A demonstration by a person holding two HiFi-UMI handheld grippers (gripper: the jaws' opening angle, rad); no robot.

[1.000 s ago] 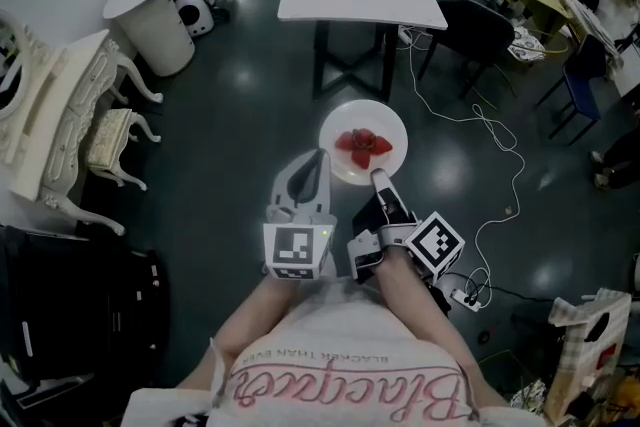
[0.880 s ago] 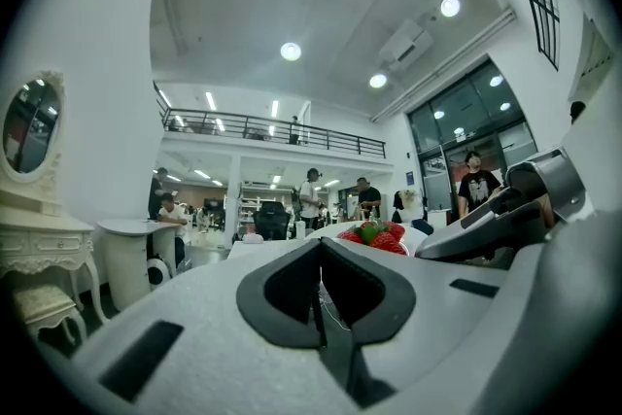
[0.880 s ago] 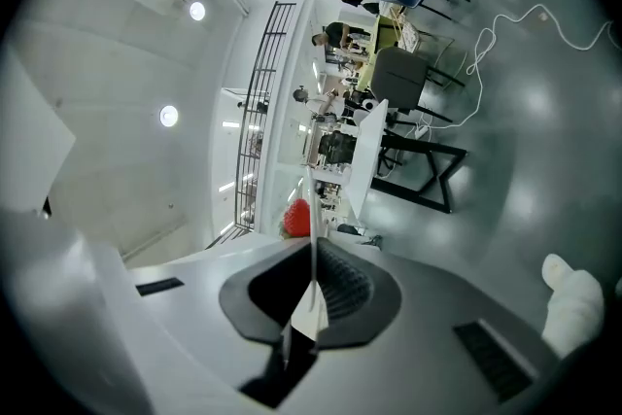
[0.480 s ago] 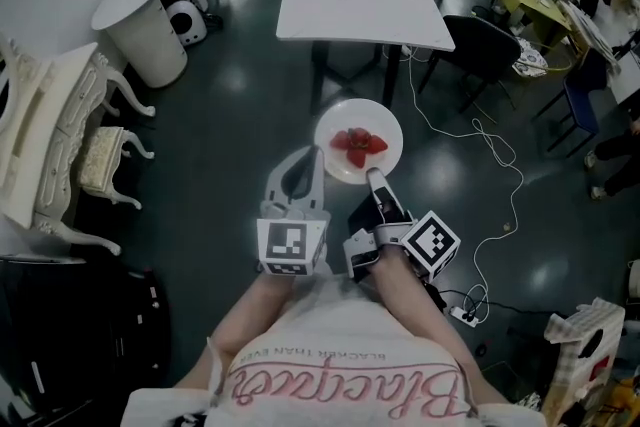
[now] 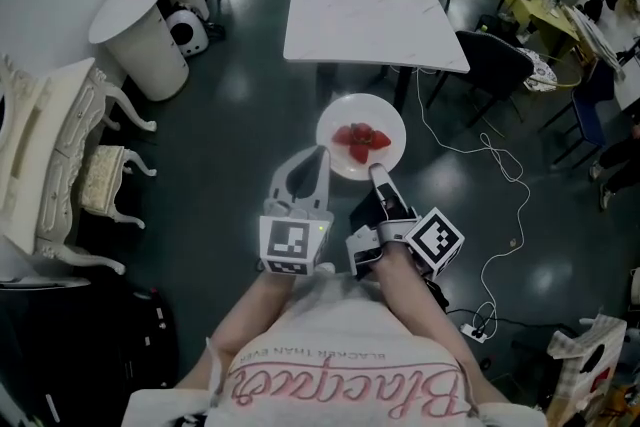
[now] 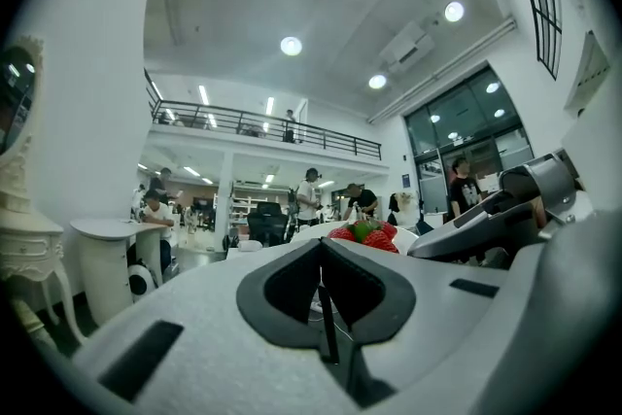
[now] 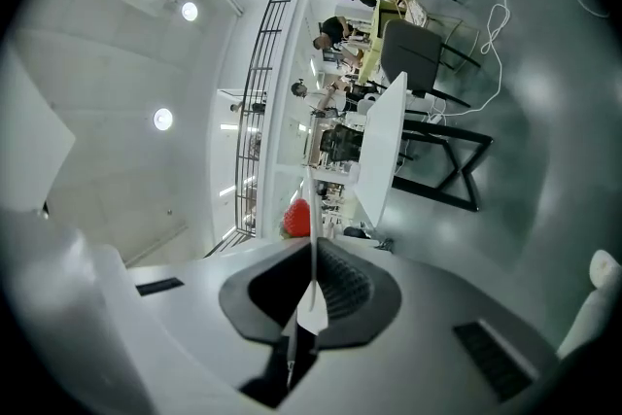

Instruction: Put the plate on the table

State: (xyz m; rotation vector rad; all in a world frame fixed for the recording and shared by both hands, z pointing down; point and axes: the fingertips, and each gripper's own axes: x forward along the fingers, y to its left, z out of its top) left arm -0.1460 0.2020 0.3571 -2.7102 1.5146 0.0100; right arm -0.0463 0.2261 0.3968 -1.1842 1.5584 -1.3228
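Clamping the near rim of the round white plate [image 5: 388, 118], the right hand-held gripper [image 5: 379, 179] holds it in the air above the dark glossy floor [image 5: 230, 115], short of the square white tabletop [image 5: 370, 15]. A few red strawberries [image 5: 360, 140] lie on the plate. Just beside the plate, the left hand-held gripper [image 5: 318, 158] has its jaws pressed together with nothing between them.

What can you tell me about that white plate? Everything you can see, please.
The plate is round, white and smooth, with red strawberries near its middle. It hangs roughly level in the air over the dark floor, short of the white table. The right gripper pinches its near rim, which runs edge-on between the jaws in the right gripper view. The left gripper, shut, sits beside it.
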